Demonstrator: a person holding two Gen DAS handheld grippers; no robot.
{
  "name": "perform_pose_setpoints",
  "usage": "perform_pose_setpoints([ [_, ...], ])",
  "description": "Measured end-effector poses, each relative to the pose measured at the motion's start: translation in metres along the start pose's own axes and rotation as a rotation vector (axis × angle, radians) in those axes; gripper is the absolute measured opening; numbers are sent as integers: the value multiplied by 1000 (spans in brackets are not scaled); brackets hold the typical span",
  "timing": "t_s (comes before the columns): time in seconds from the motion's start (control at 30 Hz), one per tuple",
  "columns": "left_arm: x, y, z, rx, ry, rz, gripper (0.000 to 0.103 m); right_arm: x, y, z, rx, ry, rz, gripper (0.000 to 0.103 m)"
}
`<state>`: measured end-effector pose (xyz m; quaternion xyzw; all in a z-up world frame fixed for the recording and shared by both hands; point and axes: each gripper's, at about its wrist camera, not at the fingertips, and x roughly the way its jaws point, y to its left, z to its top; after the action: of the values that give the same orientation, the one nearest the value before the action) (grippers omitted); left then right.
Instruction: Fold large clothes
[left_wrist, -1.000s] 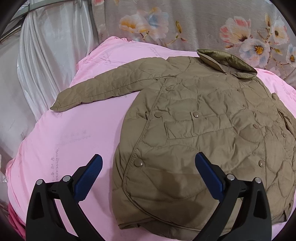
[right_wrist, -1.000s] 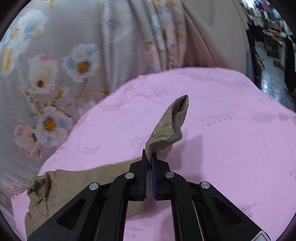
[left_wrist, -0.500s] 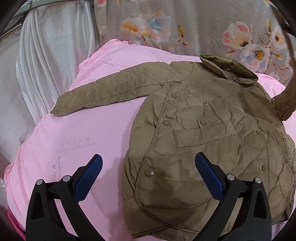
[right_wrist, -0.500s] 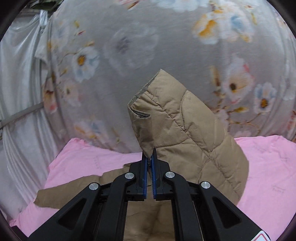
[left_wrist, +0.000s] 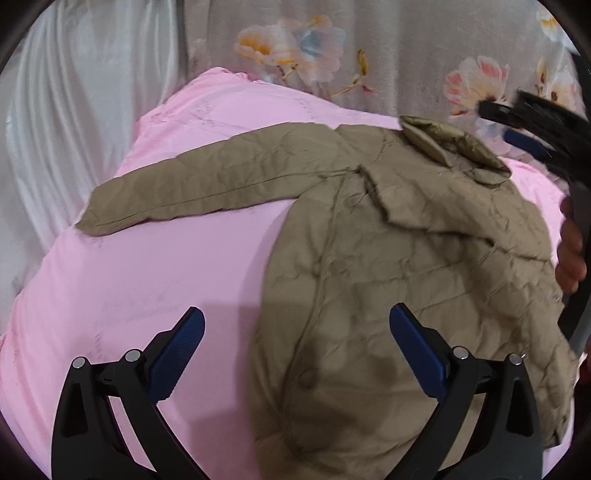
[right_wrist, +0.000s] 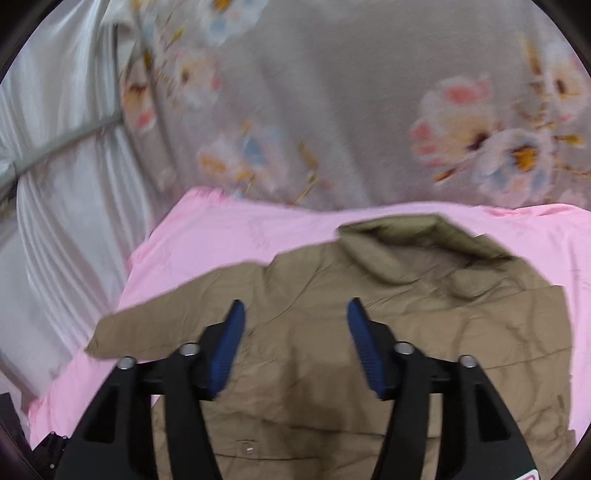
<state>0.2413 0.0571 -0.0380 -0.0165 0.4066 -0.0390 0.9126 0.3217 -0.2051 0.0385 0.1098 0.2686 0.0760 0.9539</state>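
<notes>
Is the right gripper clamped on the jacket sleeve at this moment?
No: the right gripper is open above the jacket, nothing between its pads.

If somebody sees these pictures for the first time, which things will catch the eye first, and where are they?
The olive quilted jacket stands out first: it lies on the pink sheet, one sleeve stretched out to the left, the other folded across its chest. Behind the bed hangs a grey curtain with large flowers. Both claws, left and right, hover open above the jacket; the right one has just been opening, and nothing is between its pads.
</notes>
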Motion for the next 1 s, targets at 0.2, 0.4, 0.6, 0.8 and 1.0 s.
perform_pose_setpoints([
  [0.2, 35, -36, 53, -30, 34, -224, 98, -42, -123, -12, 266, -2, -120, 65],
  [0.4, 110, -67, 81, -146, 163, -332, 98, -51, -234, -61, 511, 65, -209, 65],
  [0.6, 138, -80, 90, -213, 157, -297, 77, -24, -282, -92, 654, 128, -192, 65],
  [0.8, 134, -88, 121, -159, 158, -221, 2, -8, -280, -75, 632, 113, -168, 9],
  [1.0, 78, -102, 169, -46, -92, -177, 2, -43, -235, -26, 426, -93, -177, 7],
])
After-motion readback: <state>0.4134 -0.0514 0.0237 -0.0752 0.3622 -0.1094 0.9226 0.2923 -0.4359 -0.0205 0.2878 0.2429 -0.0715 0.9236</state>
